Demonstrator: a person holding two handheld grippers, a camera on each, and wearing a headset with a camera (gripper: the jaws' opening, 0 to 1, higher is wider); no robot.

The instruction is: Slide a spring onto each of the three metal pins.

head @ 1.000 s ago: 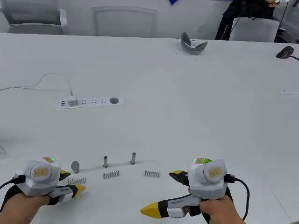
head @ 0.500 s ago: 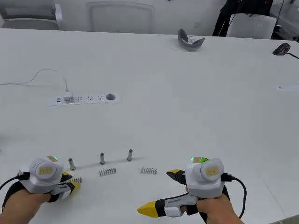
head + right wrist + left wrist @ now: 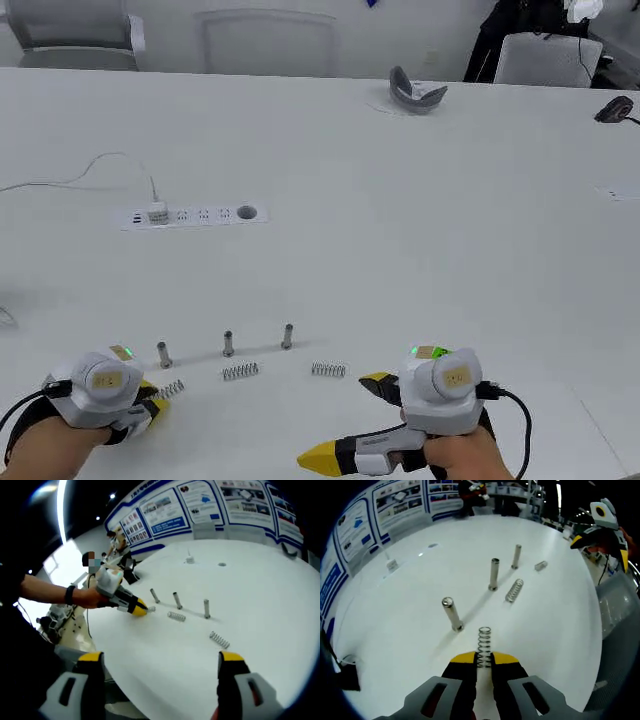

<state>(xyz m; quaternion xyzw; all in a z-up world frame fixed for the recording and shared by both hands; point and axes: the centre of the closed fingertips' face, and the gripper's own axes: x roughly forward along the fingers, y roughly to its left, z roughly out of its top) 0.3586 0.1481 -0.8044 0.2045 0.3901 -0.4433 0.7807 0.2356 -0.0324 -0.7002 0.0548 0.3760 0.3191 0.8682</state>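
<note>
Three pins stand in a row, two springs beside them, a third spring touching the left gripper.

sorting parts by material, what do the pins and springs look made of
The pins look like bare metal, likely steel: grey satin sheen, bright highlight along the shaft. The springs look like thin coiled wire, probably steel: silvery glints on the coils.

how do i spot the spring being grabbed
On the white table, find the row of three metal pins. Three springs lie on its near side; only the leftmost spring has its end between the fingers of the left gripper.
</note>
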